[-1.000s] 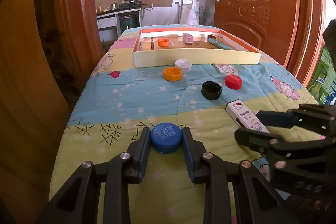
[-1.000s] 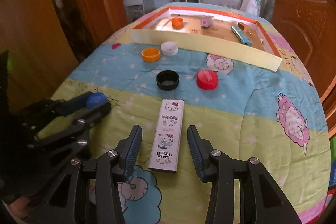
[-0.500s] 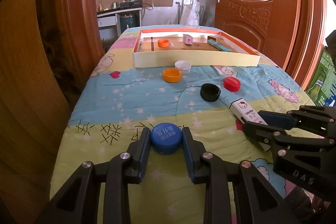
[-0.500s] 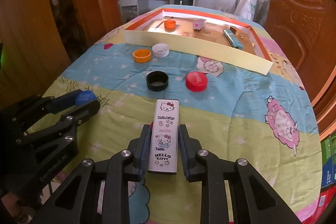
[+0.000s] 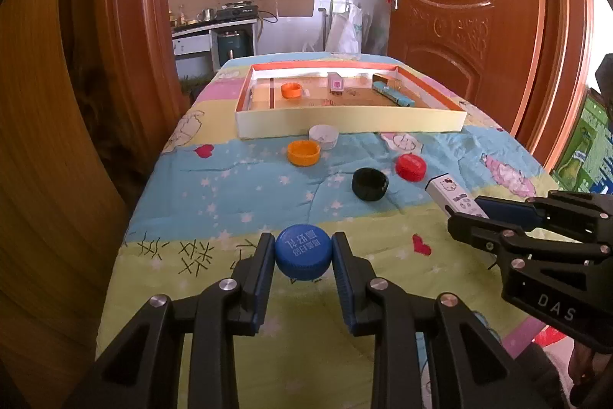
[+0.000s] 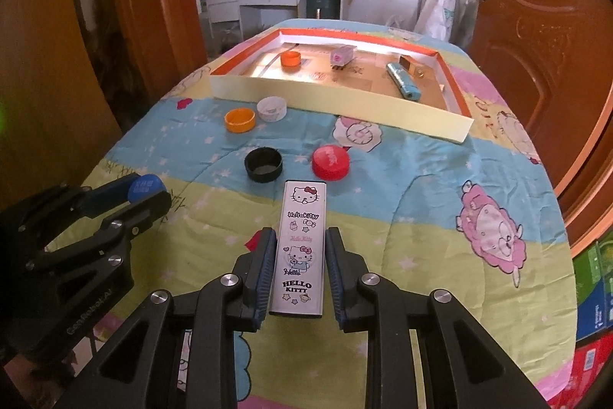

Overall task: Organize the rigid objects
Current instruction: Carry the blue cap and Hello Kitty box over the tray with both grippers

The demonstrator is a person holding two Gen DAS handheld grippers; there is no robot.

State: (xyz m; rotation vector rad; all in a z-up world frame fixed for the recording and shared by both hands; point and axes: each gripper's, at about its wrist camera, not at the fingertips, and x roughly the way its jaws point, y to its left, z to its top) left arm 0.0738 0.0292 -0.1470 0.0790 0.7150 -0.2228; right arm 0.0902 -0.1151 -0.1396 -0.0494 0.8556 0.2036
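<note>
On the left, a blue bottle cap [image 5: 303, 251] was held between the jaws of the left gripper [image 5: 303, 257], which were closed against its sides, above the near part of the quilt-covered bed [image 5: 230, 186]. Further in, an orange cap [image 5: 303, 152] and a white cap [image 5: 323, 136] were seen lying just beside each other, close to the near wall of the shallow cardboard tray [image 5: 345, 125]. Nearer the middle, a black cap [image 5: 370, 183] and a red cap [image 5: 410, 167] lay side by side on the quilt. On the right, a Hello Kitty box [image 6: 301, 246] was clamped lengthwise between the narrowly parted jaws of the right gripper [image 6: 300, 267], apparently lifted clear of the quilt. Inside the tray, another orange cap [image 6: 290, 59], a small pink box [image 6: 342, 55] and a teal box [image 6: 403, 85] were already placed. The pick-up appeared complete for both items; next, each would likely need to be carried over the tray's near wall and released on bare tray floor.
</note>
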